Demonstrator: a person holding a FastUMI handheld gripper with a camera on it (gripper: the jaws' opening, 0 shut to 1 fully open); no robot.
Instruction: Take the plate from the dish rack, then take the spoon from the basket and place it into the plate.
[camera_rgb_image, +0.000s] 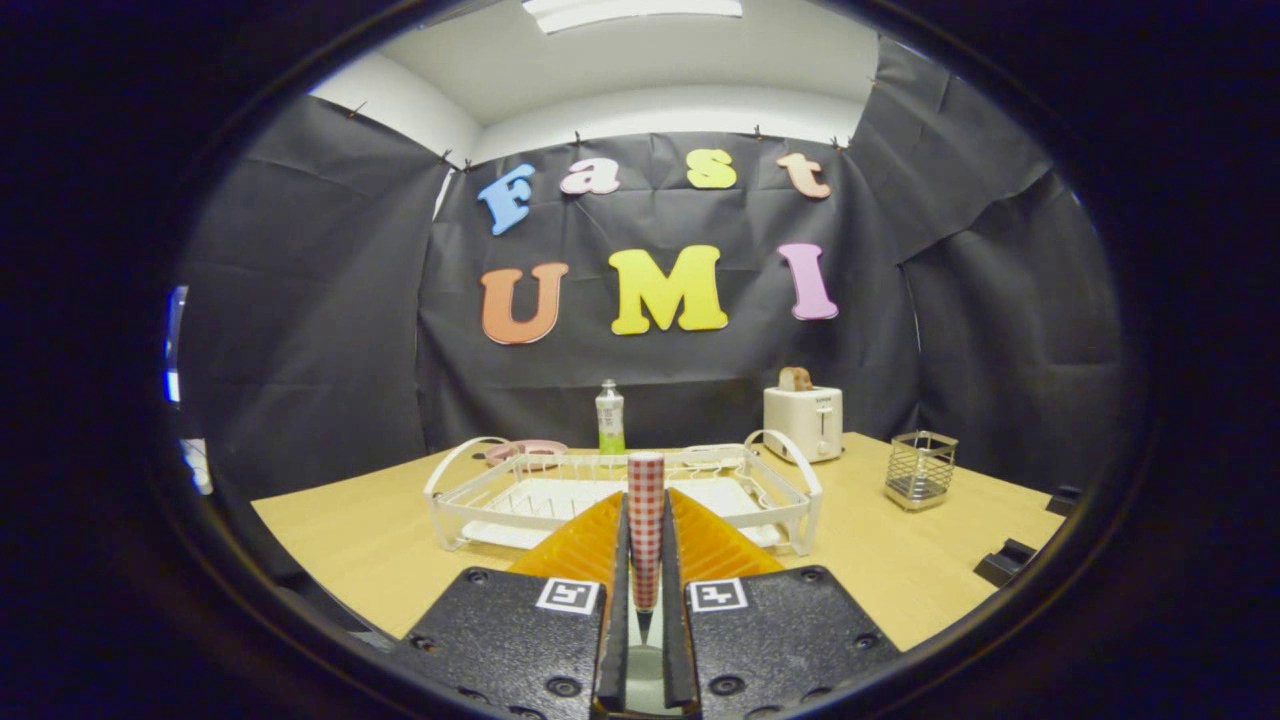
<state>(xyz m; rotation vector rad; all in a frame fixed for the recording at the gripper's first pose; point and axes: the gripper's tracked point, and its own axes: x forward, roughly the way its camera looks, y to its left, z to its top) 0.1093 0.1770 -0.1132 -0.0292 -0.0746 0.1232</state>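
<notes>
At lower centre, a red-and-white checked spoon handle (646, 520) is clamped upright in the tongs (645, 545); beyond the white wire dish rack (620, 495), the pink plate (527, 450) awaits it on the worktop (900, 560).

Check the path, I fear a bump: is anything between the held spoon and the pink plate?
Yes. The rack lies just ahead of the tool, shut on the spoon; the plate sits beyond its far left corner, so the spoon must pass over or round it.

Red-and-white checked spoon (646, 525) handle; white dish rack (620, 495); pink plate (527, 450); cream toaster (803, 422); tan worktop (900, 560).
</notes>
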